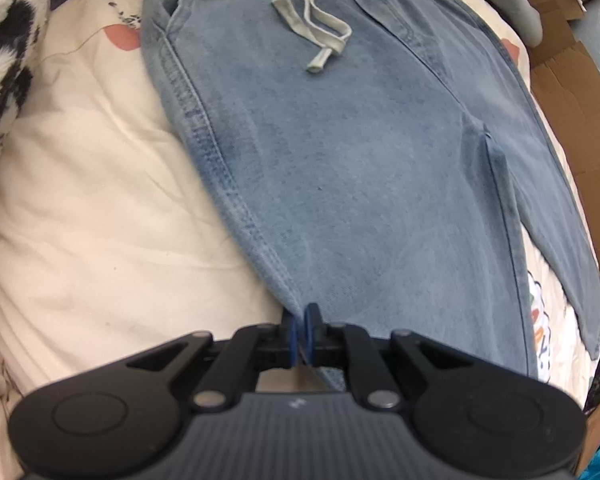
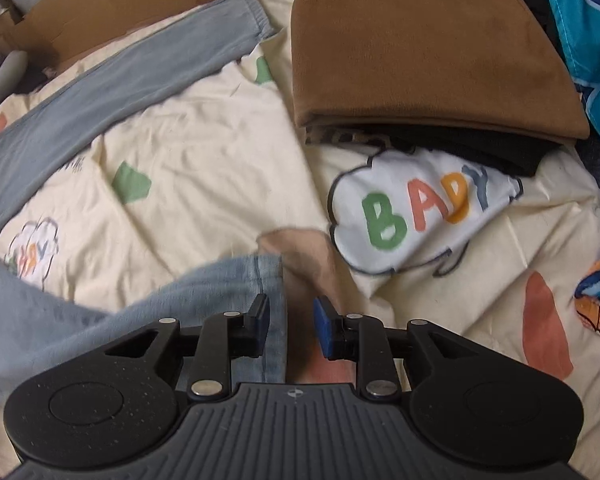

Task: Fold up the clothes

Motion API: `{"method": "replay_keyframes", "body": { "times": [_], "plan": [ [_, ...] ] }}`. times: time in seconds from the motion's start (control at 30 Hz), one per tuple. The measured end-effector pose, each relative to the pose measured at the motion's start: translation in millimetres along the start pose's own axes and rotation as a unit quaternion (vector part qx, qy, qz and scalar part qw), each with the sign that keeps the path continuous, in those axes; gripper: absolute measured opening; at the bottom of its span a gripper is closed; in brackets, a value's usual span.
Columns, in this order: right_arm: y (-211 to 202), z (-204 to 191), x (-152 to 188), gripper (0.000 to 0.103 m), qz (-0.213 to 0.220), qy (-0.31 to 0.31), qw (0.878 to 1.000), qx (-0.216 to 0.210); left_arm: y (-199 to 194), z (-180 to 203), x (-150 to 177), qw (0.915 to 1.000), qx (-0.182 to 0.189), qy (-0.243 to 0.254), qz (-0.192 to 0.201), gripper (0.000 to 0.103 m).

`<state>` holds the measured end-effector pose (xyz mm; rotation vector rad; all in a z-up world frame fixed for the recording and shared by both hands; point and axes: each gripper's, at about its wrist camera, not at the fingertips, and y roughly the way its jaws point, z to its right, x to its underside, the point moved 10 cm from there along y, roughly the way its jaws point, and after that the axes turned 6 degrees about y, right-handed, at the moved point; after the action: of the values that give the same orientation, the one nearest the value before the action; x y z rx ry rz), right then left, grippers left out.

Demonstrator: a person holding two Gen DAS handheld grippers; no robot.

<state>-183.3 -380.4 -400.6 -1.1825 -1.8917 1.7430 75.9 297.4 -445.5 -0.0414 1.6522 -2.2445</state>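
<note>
Evidently the left gripper (image 1: 301, 334) pinches the seam edge of the light-blue drawstring denim trousers (image 1: 360, 152), spread mid-frame on the cream printed quilt (image 1: 92, 200), while the right gripper (image 2: 290, 326), jaws parted, straddles the hem (image 2: 268, 276) ungripped at lower centre.

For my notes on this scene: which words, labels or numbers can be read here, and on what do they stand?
"BABY": coloured letters in a white cloud printed on the cream bedsheet.
Smaller cloud print at left: blurred, unreadable.
Dark marks on the sheet beside the jeans: unreadable.
</note>
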Motion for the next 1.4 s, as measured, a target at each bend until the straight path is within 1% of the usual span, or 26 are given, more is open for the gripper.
{"method": "replay_keyframes", "body": {
  "times": [0.07, 0.17, 0.23, 0.37, 0.47, 0.6, 0.7, 0.77, 0.8, 0.83, 0.97, 1.0, 1.1, 1.3, 1.4],
  "plan": [
    [-2, 2, 13, 0.031, -0.017, 0.003, 1.0, -0.011, 1, -1, 0, 1.0, -0.002, 0.0, -0.001, 0.006],
    [-2, 3, 42, 0.031, -0.051, 0.004, 0.998, -0.034, 2, 0, -1, 0.9999, -0.009, 0.004, -0.003, 0.006],
    [-1, 7, 60, 0.031, -0.06, -0.002, 0.998, -0.031, 2, 1, -1, 0.9999, -0.013, 0.006, -0.004, 0.006],
    [6, 13, 88, 0.031, -0.093, 0.022, 0.994, -0.055, 1, 2, -3, 0.9998, -0.017, 0.012, -0.005, 0.006],
    [9, 8, 103, 0.031, -0.114, 0.035, 0.99, -0.079, -1, 1, -4, 0.9997, -0.018, 0.014, -0.004, 0.007],
    [15, 10, 114, 0.031, -0.136, 0.086, 0.982, -0.102, -2, 3, -4, 0.9996, -0.021, 0.016, -0.003, 0.007],
    [20, 15, 121, 0.033, -0.153, 0.13, 0.973, -0.113, -3, 5, -4, 0.9995, -0.024, 0.018, -0.002, 0.007],
    [25, 17, 127, 0.043, -0.163, 0.155, 0.967, -0.12, -3, 6, -5, 0.9995, -0.026, 0.019, -0.003, 0.007],
    [27, 18, 130, 0.044, -0.168, 0.167, 0.964, -0.123, -3, 6, -5, 0.9994, -0.027, 0.02, -0.003, 0.007],
    [29, 20, 134, 0.044, -0.173, 0.18, 0.96, -0.127, -4, 6, -4, 0.9994, -0.027, 0.02, -0.003, 0.007],
    [41, 17, 149, 0.045, -0.207, 0.239, 0.935, -0.161, -5, 5, -3, 0.9994, -0.028, 0.018, -0.002, 0.007],
    [44, 18, 152, 0.047, -0.214, 0.259, 0.927, -0.167, -5, 5, -3, 0.9995, -0.028, 0.017, -0.002, 0.007],
    [51, 21, 160, 0.047, -0.235, 0.315, 0.9, -0.185, -5, 5, -2, 0.9995, -0.028, 0.016, 0.0, 0.007],
    [53, 33, 168, 0.048, -0.223, 0.403, 0.859, -0.224, -1, 3, -1, 0.9996, -0.027, 0.013, -0.001, 0.007],
    [47, 35, 165, 0.048, -0.199, 0.42, 0.853, -0.239, -2, 3, -1, 0.9995, -0.025, 0.016, -0.001, 0.007]
  ]
}}
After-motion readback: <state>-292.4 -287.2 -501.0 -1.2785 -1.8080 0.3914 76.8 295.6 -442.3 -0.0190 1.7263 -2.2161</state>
